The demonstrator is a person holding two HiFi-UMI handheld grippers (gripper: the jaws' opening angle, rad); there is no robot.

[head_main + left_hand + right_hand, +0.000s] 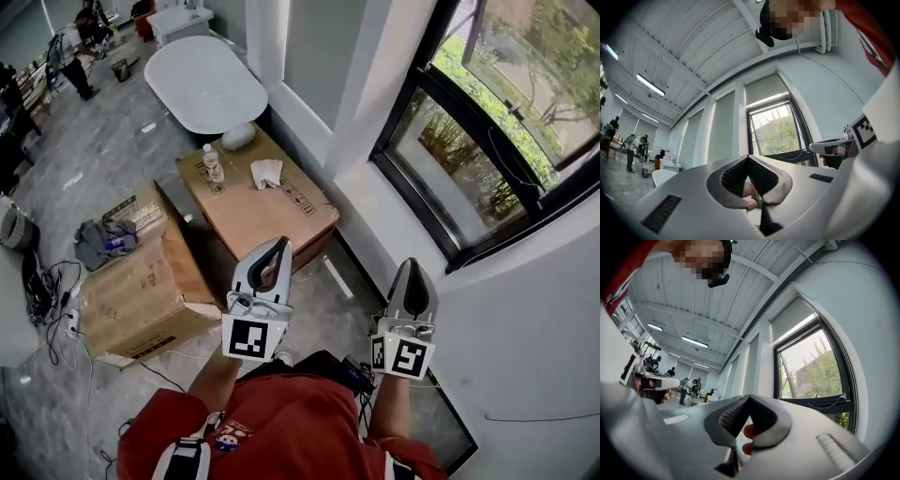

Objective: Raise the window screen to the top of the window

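Both claws are pinched fully closed with nothing between their pads. The left claw [278, 246] and the right claw [410, 265] are held side by side, short of the window [448, 155], noses tilted a little upward. That reads as an approach: no work on the task has begun. The pink fingertips [748, 431] glimpsed behind the right claw's pads are the person's own, on the handle, not something gripped.

The window screen [794, 317] sits in the upper part of the window as a flat, matte grey panel, its lower edge straight across the glass, with bare pane below it. It has some way left to reach the top. A thin dark cord [834, 399] drapes loosely along the window's crossbar. It may be the pull for the screen, though I cannot tell where it leads; it is slack and fine, so closed pads would need to open and nip it squarely.

Each claw is a smooth pale plastic shell ending in black, finely ribbed pads that meet in a sharp V. The window has a black frame around clear glass, set in plain white wall. Well away from the window on the floor stands a brown cardboard box [272, 220], kept as a makeshift surface for a small bottle [214, 164] and a crumpled white cloth [267, 173]
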